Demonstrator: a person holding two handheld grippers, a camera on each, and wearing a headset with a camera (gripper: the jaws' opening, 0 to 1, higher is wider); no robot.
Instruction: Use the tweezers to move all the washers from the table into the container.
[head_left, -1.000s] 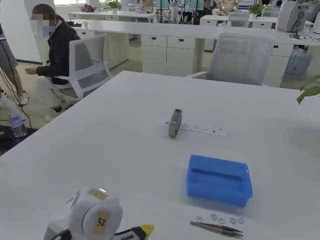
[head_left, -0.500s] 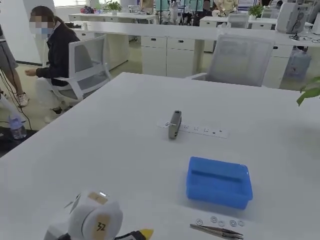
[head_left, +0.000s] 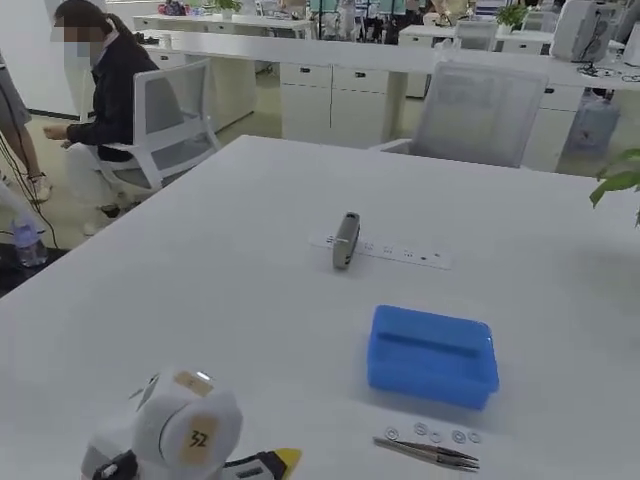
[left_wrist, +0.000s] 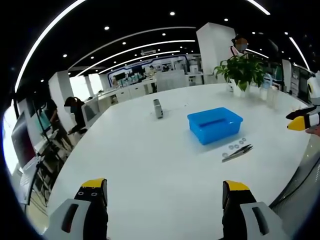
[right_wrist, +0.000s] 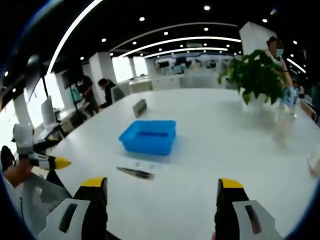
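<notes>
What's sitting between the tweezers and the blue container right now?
A row of small washers lies between tweezers and container, on the table; the head view shows it.

Blue plastic container (head_left: 430, 380), rectangular, open top, upright on the white table (head_left: 250, 300), looks empty inside. Small silver washers (head_left: 437, 435), about five, lie flat in a short row on the table just beside the container's near wall, not touching it. Metal tweezers (head_left: 425, 452) lie flat just beside that row, roughly parallel to it, on the side away from the container.
</notes>
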